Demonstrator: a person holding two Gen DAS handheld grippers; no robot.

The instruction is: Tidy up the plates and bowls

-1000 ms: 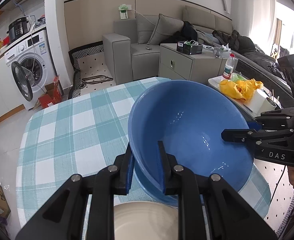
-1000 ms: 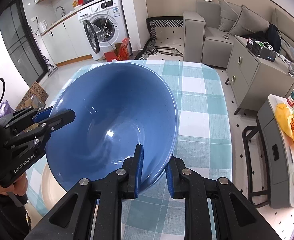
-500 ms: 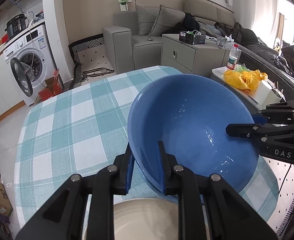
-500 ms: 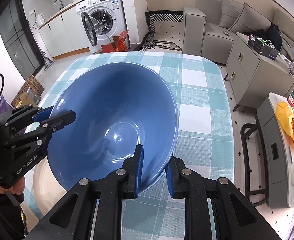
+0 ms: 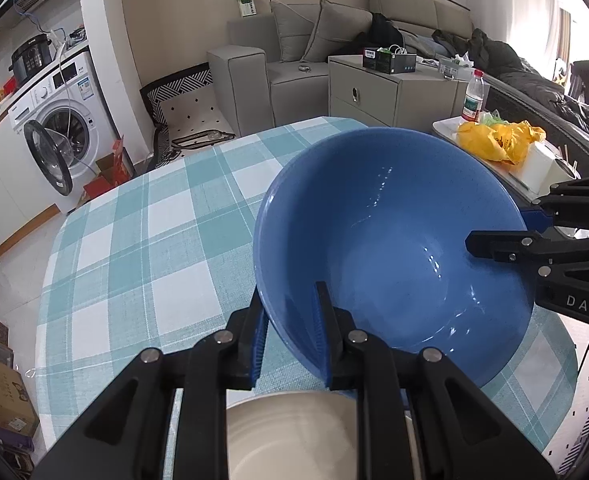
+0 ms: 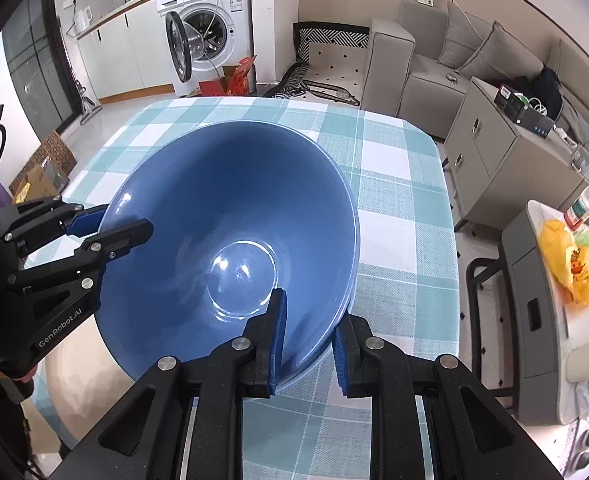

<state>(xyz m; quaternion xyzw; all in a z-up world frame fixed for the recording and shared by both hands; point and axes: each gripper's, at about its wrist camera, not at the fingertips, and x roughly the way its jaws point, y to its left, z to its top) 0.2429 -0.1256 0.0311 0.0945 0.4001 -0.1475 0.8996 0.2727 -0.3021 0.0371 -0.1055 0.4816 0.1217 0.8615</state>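
Note:
A large blue bowl (image 5: pixel 390 240) is held between both grippers over the teal checked tablecloth (image 5: pixel 142 232). My left gripper (image 5: pixel 290 320) is shut on its near rim, one finger inside and one outside. My right gripper (image 6: pixel 308 328) is shut on the opposite rim and shows at the right of the left wrist view (image 5: pixel 506 240). The bowl also fills the right wrist view (image 6: pixel 230 240), and a second blue rim shows just under it at its right side. A cream plate (image 5: pixel 294 436) lies on the table below the left gripper.
The table edge (image 6: pixel 446 208) drops off to the right. A grey cabinet (image 6: pixel 506 160), a sofa (image 5: pixel 294 52) and a washing machine (image 5: pixel 54 128) stand beyond. A side surface holds a yellow bag (image 5: pixel 498 140) and a bottle (image 5: pixel 472 98).
The bowl, held by both grippers, has come down and levelled out, closer to the table and the blue rim beneath it. Both grips are unchanged.

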